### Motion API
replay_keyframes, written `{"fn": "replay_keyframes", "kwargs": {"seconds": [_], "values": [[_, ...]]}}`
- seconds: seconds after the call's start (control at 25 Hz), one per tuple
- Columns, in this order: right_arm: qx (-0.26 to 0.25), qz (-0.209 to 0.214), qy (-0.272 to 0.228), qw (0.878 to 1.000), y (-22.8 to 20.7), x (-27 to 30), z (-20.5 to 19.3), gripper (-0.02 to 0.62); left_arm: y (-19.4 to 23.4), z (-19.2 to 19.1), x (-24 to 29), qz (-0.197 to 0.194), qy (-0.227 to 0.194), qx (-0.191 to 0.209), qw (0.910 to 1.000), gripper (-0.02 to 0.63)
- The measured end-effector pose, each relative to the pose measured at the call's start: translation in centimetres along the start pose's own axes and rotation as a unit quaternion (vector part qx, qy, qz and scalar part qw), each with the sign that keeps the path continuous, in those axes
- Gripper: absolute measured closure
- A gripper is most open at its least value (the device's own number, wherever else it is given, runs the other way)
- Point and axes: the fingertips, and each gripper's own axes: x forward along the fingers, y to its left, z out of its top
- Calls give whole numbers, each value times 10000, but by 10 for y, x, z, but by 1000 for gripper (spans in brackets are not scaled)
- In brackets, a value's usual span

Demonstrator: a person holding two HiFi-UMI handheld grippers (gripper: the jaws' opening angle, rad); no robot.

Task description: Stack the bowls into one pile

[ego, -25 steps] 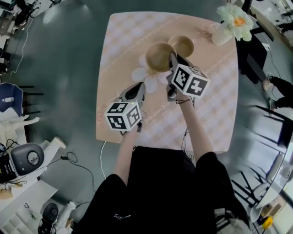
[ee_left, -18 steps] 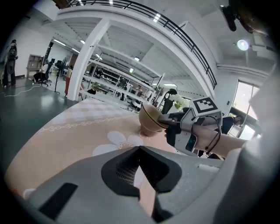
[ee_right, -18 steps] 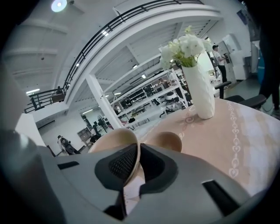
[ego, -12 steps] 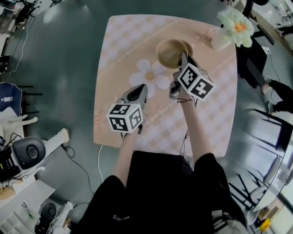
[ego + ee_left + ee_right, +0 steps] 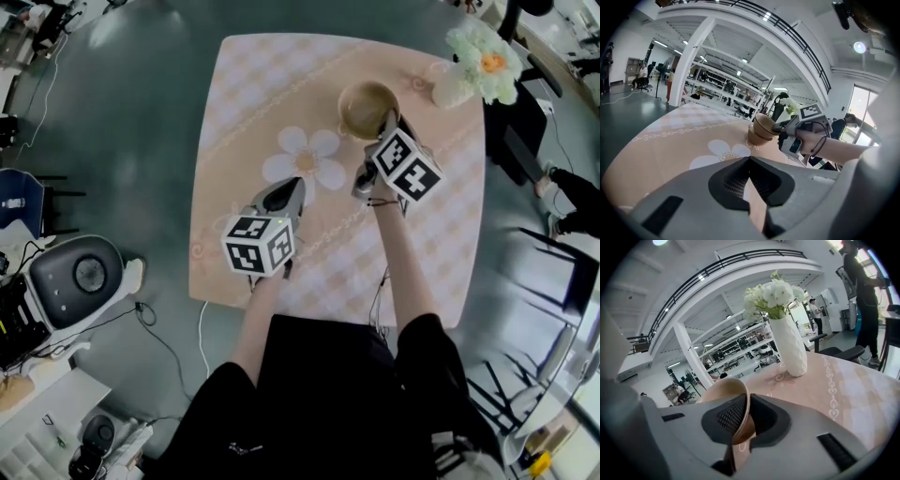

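Note:
Two tan bowls are on the far right part of the table (image 5: pixel 234 112). My right gripper (image 5: pixel 382 122) is shut on the rim of one bowl (image 5: pixel 366 106), its pads (image 5: pixel 733 416) pinching the bowl's wall (image 5: pixel 725 392). In the left gripper view this held bowl (image 5: pixel 765 125) is tilted directly over the second bowl (image 5: pixel 753 138), which stands on the cloth. The lower bowl is hidden in the head view. Whether the two touch I cannot tell. My left gripper (image 5: pixel 289 185) hovers over the table's near middle, its jaws (image 5: pixel 750 160) shut with nothing in them.
A white vase with white flowers (image 5: pixel 473 54) stands at the table's far right corner, just beyond the bowls (image 5: pixel 787 343). A large flower print (image 5: pixel 305 157) marks the cloth between the grippers. Chairs and equipment stand on the floor around the table.
The right gripper has carried its bowl rightward and farther away, from beside the second bowl to directly above it. The left gripper has barely shifted.

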Motion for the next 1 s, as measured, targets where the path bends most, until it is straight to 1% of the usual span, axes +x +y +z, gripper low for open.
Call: {"fn": "replay_keyframes", "kwargs": {"seconds": [0.24, 0.4, 0.6, 0.88, 0.96, 1.0], "values": [[-88, -162, 77, 9998, -9, 7, -4, 581, 0, -2, 2, 12, 30, -6, 10000, 609], [-185, -177, 133, 9996, -11, 12, -9, 581, 1, -4, 3, 26, 38, -14, 10000, 609], [-517, -206, 203, 9982, -10, 20, -11, 581, 3, -6, 5, 48, 38, -38, 10000, 609], [-982, -116, 230, 9948, -6, 25, -11, 578, 4, -6, 4, 71, 23, -60, 10000, 609], [-1076, -23, 216, 9940, -3, 25, -11, 571, 3, -5, 4, 67, 4, -63, 10000, 609], [-1088, 24, 208, 9938, -2, 25, -10, 554, 2, -3, 4, 62, -7, -61, 10000, 609]]}}
